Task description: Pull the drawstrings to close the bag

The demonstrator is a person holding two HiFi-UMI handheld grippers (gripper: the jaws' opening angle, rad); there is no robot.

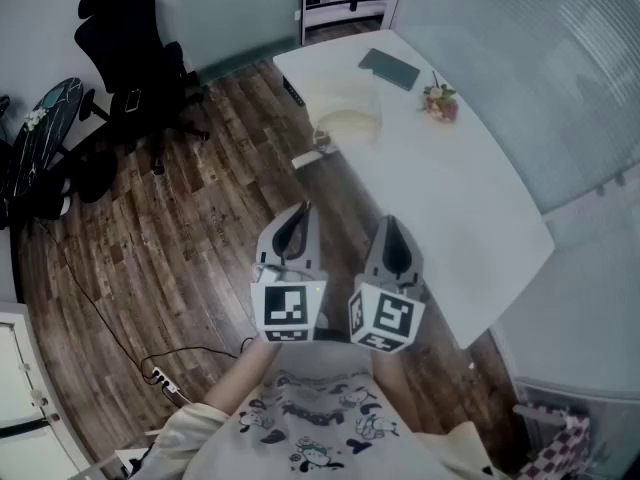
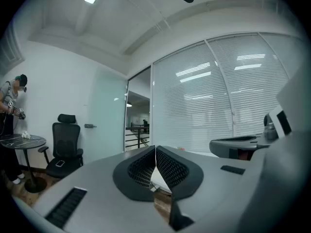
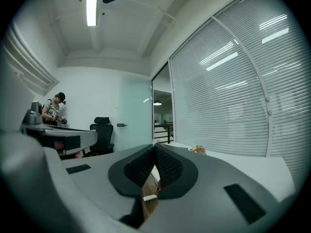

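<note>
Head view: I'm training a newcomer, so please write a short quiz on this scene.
1. True or false: the left gripper holds the bag.
2. What lies nearest the flowers on the table? A office chair; B dark flat pad; C power strip.
3. Fill in: the fingers of the right gripper are ____.
Key: 1 false; 2 B; 3 shut.

We hold our left gripper (image 1: 303, 211) and right gripper (image 1: 388, 222) side by side before our chest, near each other but apart, both pointing level and forward. Each pair of jaws is pressed together, nothing between. Our forearms (image 1: 243, 370), mostly hidden, seem drawn in close.
</note>
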